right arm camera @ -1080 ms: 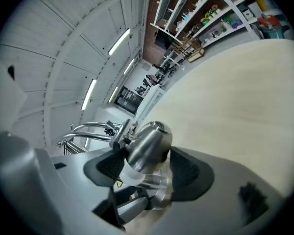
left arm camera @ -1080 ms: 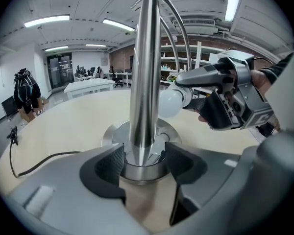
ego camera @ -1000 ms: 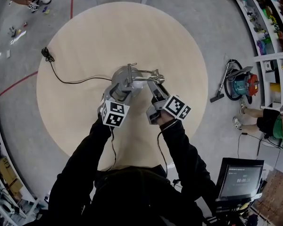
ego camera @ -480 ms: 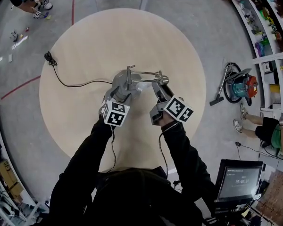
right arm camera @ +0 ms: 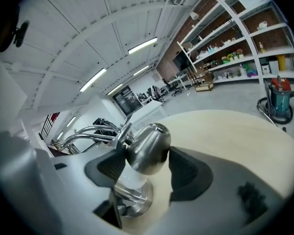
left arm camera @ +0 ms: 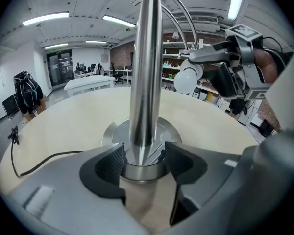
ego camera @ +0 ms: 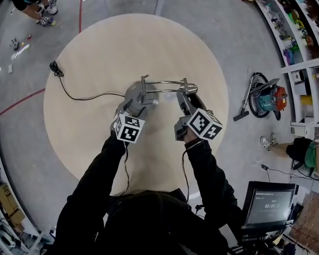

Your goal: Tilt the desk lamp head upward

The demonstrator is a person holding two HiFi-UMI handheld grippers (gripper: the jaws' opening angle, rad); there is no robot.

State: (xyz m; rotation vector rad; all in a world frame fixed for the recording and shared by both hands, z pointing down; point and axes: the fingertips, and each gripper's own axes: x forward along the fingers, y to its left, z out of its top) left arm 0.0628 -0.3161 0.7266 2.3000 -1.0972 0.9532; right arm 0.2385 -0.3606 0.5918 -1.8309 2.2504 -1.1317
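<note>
Slippage is your main risk. Your right gripper (right arm camera: 147, 168) is clenched on the polished, rounded head (right arm camera: 148, 148), centre of its view, and that smooth dome could squirt free as you lever it upward. Your left gripper (left arm camera: 144, 163) grasps the pole (left arm camera: 146, 82) just above the base (left arm camera: 112, 131); if that hold gives, the lamp could tip on the table (ego camera: 122, 41). No brand shows. The screen (ego camera: 268, 205), lower right, has digits too small to read.

The silver metal desk lamp (ego camera: 136, 95) is standing on the round pale wooden table (ego camera: 95, 41): post (left arm camera: 146, 72) inside the left gripper (left arm camera: 144, 160), head (right arm camera: 149, 148) rightward inside the right gripper (right arm camera: 146, 168), black cord (ego camera: 55, 68) trailing leftward.
</note>
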